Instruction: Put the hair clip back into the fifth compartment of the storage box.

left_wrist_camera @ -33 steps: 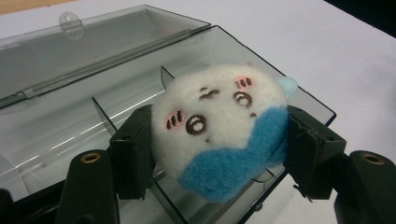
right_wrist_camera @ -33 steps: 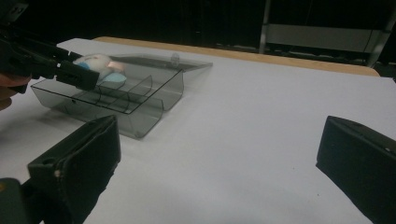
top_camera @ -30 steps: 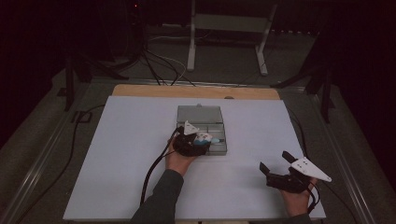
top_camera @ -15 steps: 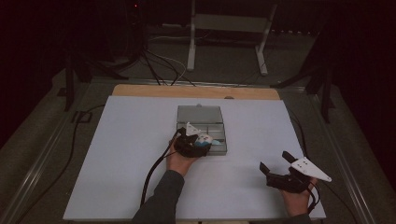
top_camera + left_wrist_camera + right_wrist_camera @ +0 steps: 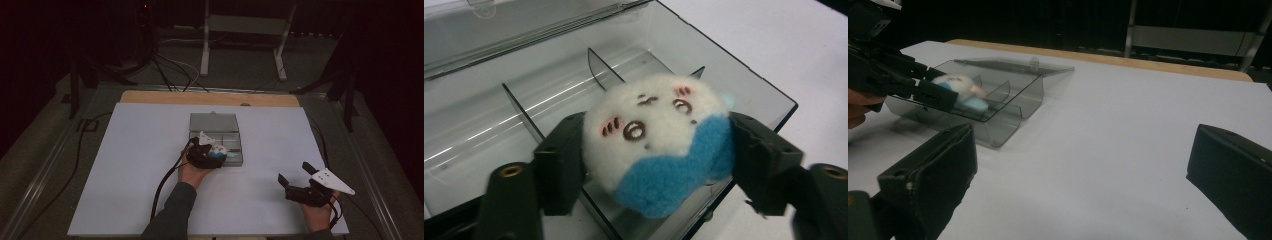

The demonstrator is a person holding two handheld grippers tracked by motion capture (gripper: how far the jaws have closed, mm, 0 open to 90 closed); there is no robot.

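A: Smoky clear plastic, that's the hinged compartment box (image 5: 216,131) lying open mid-table, and the round white-and-blue plush toy (image 5: 659,142) sits over its near compartment, at the front wall.

B: Where does it lie from the left gripper (image 5: 659,165)?

A: Dead ahead, at twelve o'clock, right between the jaws in the left gripper view. It's nearly a ball, slightly wider jaw to jaw. The jaws have just been opening; the pads flank the plush loosely and hardly dent it, so I judge the grip let go.

B: And the right gripper (image 5: 300,179)?

A: Well apart, at about four o'clock from the box in the high view, jaws spread, nothing between them. The left hand is far nearer.

B: Versus a second ago?

A: Both hands sit where they were; only the left jaws have parted.
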